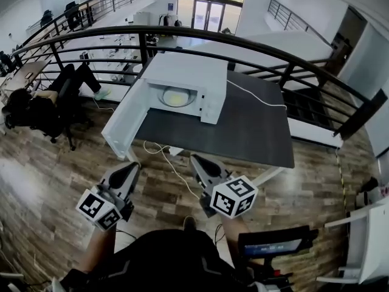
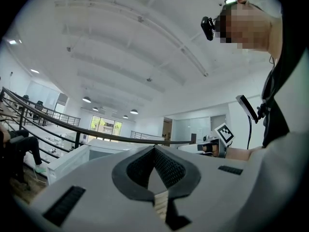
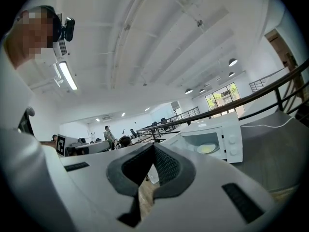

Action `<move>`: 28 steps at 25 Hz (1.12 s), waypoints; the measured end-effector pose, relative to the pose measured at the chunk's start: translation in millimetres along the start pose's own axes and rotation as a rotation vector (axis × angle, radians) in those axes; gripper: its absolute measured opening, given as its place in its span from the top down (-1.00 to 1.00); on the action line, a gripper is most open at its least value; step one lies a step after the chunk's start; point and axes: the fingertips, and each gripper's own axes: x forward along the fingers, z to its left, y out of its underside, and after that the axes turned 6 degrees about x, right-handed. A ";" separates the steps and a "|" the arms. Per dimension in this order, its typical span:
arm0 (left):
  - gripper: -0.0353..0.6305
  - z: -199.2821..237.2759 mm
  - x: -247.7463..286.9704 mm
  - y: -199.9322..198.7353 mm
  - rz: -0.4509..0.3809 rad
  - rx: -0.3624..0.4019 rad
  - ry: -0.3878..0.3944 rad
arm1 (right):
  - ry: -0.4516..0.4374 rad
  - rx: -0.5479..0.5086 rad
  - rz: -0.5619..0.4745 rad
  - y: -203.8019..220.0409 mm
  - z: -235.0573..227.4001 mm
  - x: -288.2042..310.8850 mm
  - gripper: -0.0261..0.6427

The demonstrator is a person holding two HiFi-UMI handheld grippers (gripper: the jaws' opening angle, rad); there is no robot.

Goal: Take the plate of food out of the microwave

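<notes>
While the microwave (image 1: pixel 182 81) stands on the dark counter (image 1: pixel 243 132) with its door (image 1: pixel 124 123) swung wide to the left, the plate of food (image 1: pixel 175 97) sits inside the cavity, plain to see through the open front. Both tools hang low in front of the person, well apart from the counter and short of its near edge. The left tool (image 1: pixel 132 168) has its jaws together with nothing between them, and the right tool (image 1: pixel 197 161) is likewise closed and empty. Each points level toward the oven mouth, a posture that suits an approach and not a grasp.

With the door already open, the task looks barely begun: the plate has yet to be reached. The jaws will need to part before either can take the rim. The open door juts out on the left side, so the right tool probably has the freer path in. A white cable (image 1: pixel 255 96) trails across the counter to the right, clear of that route.
</notes>
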 end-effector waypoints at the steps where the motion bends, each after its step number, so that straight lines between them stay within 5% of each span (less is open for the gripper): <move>1: 0.88 1.4 9.7 -0.8 -0.003 0.001 -0.006 | -0.010 0.003 0.000 -4.8 -7.4 1.9 0.93; 12: 0.88 11.2 91.1 -7.7 -0.074 -0.065 -0.057 | -0.075 -0.043 0.068 -34.2 -85.8 15.0 0.93; 28: 0.88 78.3 128.8 -9.0 -0.017 -0.008 -0.094 | -0.055 0.007 0.021 -63.7 -128.3 84.4 0.93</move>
